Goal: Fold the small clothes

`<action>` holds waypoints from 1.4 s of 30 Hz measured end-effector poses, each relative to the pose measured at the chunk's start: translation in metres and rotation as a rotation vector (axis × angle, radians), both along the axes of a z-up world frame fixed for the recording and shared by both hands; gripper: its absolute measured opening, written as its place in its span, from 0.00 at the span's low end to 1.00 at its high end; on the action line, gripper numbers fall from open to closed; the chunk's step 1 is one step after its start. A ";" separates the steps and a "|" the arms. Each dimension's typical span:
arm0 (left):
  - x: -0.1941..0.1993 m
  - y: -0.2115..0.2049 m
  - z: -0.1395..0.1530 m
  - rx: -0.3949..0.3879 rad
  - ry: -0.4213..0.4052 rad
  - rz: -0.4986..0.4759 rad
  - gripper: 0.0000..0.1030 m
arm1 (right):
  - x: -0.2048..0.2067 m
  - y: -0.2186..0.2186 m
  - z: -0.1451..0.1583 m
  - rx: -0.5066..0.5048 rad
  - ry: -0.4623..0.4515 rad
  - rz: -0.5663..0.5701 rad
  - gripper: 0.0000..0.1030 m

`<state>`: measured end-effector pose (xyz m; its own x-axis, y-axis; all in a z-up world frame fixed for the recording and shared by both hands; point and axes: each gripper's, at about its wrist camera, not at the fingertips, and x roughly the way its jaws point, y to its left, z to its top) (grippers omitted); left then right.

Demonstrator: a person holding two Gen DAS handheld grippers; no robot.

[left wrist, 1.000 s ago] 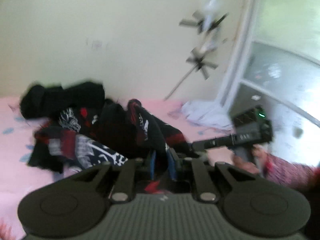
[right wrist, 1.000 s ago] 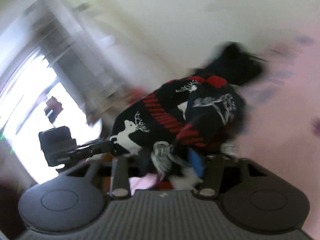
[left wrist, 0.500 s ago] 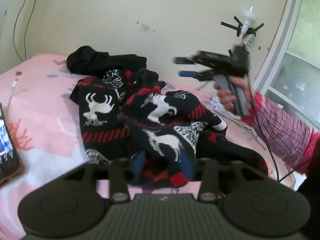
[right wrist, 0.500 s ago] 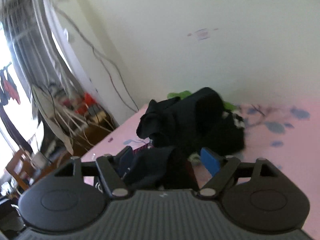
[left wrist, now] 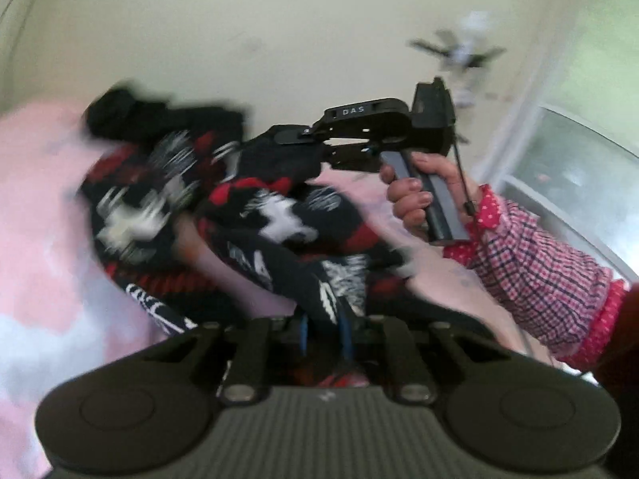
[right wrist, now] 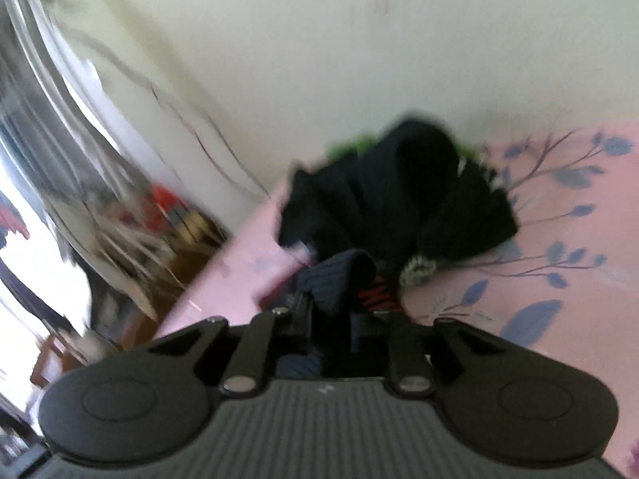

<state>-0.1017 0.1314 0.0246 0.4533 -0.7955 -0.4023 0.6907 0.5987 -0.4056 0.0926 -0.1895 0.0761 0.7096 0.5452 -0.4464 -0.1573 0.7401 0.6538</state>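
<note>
A dark knit sweater (left wrist: pixel 279 215) with red stripes and white reindeer lies bunched on the pink bed sheet (left wrist: pixel 40 199). My left gripper (left wrist: pixel 324 329) is closing, its blue pads pinching the sweater's near edge. In the left wrist view my right gripper (left wrist: pixel 287 147), held by a hand (left wrist: pixel 415 195) in a checked sleeve (left wrist: pixel 531 255), bites the sweater's far edge. In the right wrist view my right gripper (right wrist: pixel 329 311) is closing on a ribbed navy fold (right wrist: pixel 343 275) of that sweater, with red stripes beside it.
A heap of black clothes (right wrist: pixel 399 191) with something green behind it sits against the cream wall, also visible as a black heap (left wrist: pixel 131 119) in the left wrist view. A window (left wrist: pixel 579 159) is at the right. Cluttered furniture (right wrist: pixel 159 215) stands past the bed's edge.
Both pairs of jaws stood wide half a second ago and now pinch sweater fabric. The right gripper has come down from mid-air onto the sweater's far edge. The left gripper has sunk a little.
</note>
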 end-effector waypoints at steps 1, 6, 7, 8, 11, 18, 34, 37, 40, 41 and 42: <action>-0.007 -0.005 0.006 -0.008 -0.031 -0.023 0.12 | -0.016 -0.013 0.011 0.027 -0.038 -0.027 0.10; -0.035 -0.032 0.040 -0.085 -0.161 -0.171 0.12 | -0.134 -0.088 0.080 0.157 -0.294 -0.232 0.04; -0.038 -0.038 0.046 -0.101 -0.179 -0.203 0.12 | -0.161 -0.101 0.093 0.155 -0.339 -0.279 0.04; -0.042 -0.044 0.051 -0.117 -0.196 -0.239 0.12 | -0.181 -0.111 0.101 0.156 -0.372 -0.313 0.04; -0.049 -0.051 0.064 -0.157 -0.241 -0.352 0.12 | -0.255 -0.139 0.129 0.159 -0.500 -0.437 0.04; -0.049 -0.046 0.065 -0.212 -0.248 -0.493 0.13 | -0.386 -0.161 0.172 0.054 -0.757 -0.669 0.04; 0.060 0.125 0.044 -0.162 -0.103 0.298 0.12 | -0.178 -0.069 0.119 -0.033 -0.468 -0.295 0.62; 0.079 0.146 0.020 -0.087 -0.011 0.420 0.12 | -0.171 -0.074 0.099 -0.126 -0.433 -0.306 0.62; 0.097 0.143 -0.016 0.003 0.094 0.475 0.12 | -0.177 -0.089 0.066 -0.250 -0.342 -0.334 0.62; 0.101 0.143 -0.026 0.012 0.116 0.480 0.12 | -0.178 -0.094 0.051 -0.309 -0.292 -0.335 0.62; 0.104 0.143 -0.033 0.012 0.138 0.486 0.13 | -0.178 -0.098 0.038 -0.353 -0.248 -0.334 0.62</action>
